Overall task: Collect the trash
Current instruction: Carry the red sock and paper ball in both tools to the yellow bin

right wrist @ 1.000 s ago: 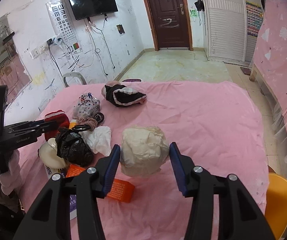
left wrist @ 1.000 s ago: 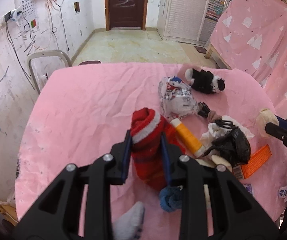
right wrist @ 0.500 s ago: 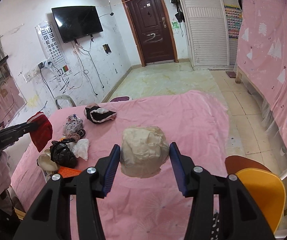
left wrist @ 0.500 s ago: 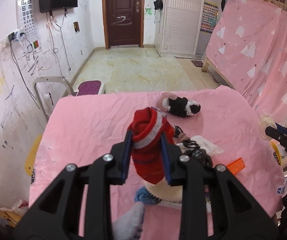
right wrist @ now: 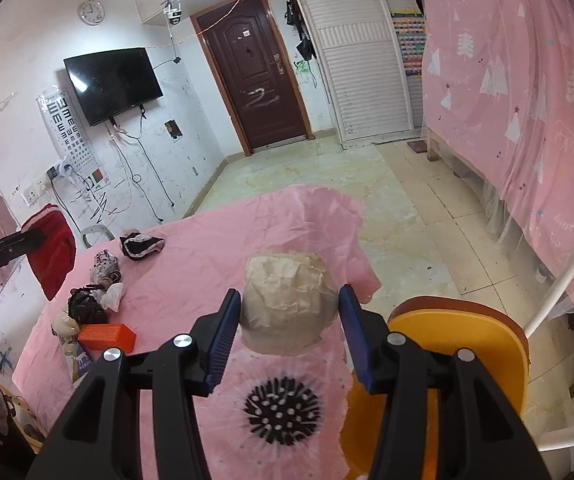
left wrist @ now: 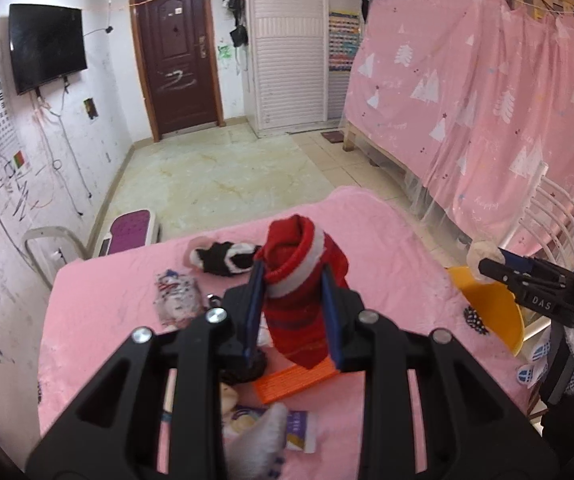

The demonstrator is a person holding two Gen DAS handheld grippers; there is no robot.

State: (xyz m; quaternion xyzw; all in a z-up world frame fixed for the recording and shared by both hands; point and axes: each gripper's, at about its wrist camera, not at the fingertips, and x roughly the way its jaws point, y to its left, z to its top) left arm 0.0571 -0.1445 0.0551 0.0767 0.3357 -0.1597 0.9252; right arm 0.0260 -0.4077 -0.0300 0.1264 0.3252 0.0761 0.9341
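Note:
My left gripper (left wrist: 292, 307) is shut on a red sock with a white band (left wrist: 301, 292) and holds it well above the pink table (left wrist: 103, 300). The sock also shows at the left of the right wrist view (right wrist: 53, 252). My right gripper (right wrist: 287, 332) is shut on a crumpled beige paper ball (right wrist: 285, 304), held high over the table's right end. The right gripper also shows at the right edge of the left wrist view (left wrist: 487, 266).
On the table lie a black-and-white sock (right wrist: 141, 245), a crumpled printed wrapper (left wrist: 177, 298), a black bag (right wrist: 85, 308), white tissue (right wrist: 113, 295), an orange box (right wrist: 107, 336) and a printed packet (left wrist: 271, 426). An orange chair (right wrist: 459, 344) stands at the table's right end.
Both grippers rose well above the table with their loads. The left lifted the red sock off the cloth; the right carried the paper ball toward the right end, over the orange chair.

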